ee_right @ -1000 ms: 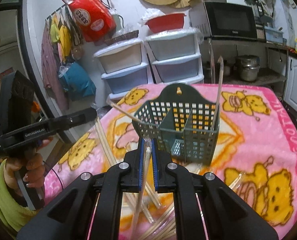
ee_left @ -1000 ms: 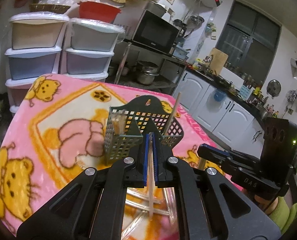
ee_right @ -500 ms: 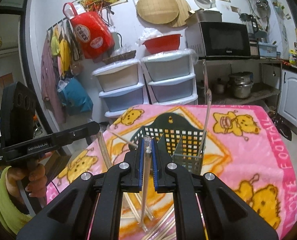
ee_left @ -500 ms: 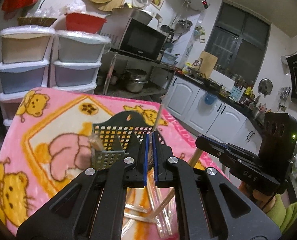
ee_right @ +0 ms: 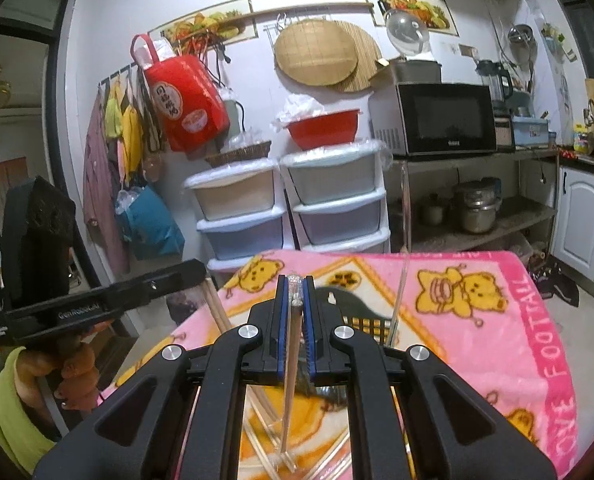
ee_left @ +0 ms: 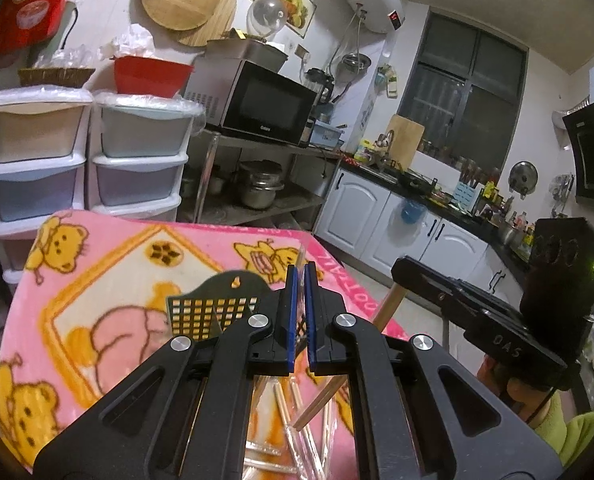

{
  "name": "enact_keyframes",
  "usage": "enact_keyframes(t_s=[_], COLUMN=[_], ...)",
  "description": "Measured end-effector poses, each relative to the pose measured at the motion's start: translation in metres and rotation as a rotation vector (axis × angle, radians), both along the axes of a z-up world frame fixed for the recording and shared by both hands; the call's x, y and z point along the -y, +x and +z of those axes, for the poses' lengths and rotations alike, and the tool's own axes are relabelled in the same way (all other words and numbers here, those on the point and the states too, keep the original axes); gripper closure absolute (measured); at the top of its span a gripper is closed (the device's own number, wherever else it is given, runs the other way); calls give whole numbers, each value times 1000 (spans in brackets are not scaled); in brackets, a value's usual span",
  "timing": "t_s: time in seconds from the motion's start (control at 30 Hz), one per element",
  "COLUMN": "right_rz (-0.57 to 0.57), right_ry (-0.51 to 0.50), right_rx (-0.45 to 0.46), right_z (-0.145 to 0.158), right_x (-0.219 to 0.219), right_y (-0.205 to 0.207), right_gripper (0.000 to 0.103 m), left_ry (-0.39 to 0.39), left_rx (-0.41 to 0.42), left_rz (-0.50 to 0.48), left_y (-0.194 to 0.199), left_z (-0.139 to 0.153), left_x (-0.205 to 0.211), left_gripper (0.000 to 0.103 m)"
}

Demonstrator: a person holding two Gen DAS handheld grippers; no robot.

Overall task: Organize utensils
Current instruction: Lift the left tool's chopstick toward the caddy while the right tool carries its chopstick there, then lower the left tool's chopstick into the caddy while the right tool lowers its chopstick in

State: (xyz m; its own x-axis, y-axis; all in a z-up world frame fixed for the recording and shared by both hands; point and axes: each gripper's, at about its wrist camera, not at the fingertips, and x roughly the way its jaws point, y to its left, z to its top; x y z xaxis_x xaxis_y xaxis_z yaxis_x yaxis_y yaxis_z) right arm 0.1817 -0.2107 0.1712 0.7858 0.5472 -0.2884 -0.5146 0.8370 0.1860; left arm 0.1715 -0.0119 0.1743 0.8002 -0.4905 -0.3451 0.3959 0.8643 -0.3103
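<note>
A wrapped chopstick pair [ee_right: 291, 360] is clamped upright in the right gripper [ee_right: 295, 300], near the mesh utensil basket [ee_left: 213, 312] on the pink blanket [ee_left: 109, 280]. Another wrapped chopstick [ee_left: 299, 280] is clamped in the left gripper [ee_left: 300, 300]. Transfer is in hand; alignment above a compartment is required next.

We note a fuzzy pink blanket [ee_right: 497, 320], a matt perforated holder [ee_left: 213, 308], glossy clear-wrapped chopsticks [ee_right: 291, 360], matt black gripper fingers [ee_left: 281, 320] with blue pads, and a glossy microwave [ee_right: 445, 118].
</note>
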Motion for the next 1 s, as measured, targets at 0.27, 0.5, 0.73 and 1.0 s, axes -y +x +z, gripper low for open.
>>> enact_keyframes(t_s=[0.27,0.5,0.73,1.0], right_rz=[23,-2,-32,-44], right_ry=[12,-1,26,57], right_rx=[62,84,101,129], right_z=[28,43,54,63], right_x=[-1,-5,4,13], right_y=[11,27,47,60], right_gripper=[96,96,96,96], left_ry=[14,0,18,31], left_rx=[24,24,15,13], left_rz=[20,28,44,101], left_y=[12,30,51,71], left_z=[17,24,28,18], left_x=[8,11,19,25], left_gripper=[101,101,101,101])
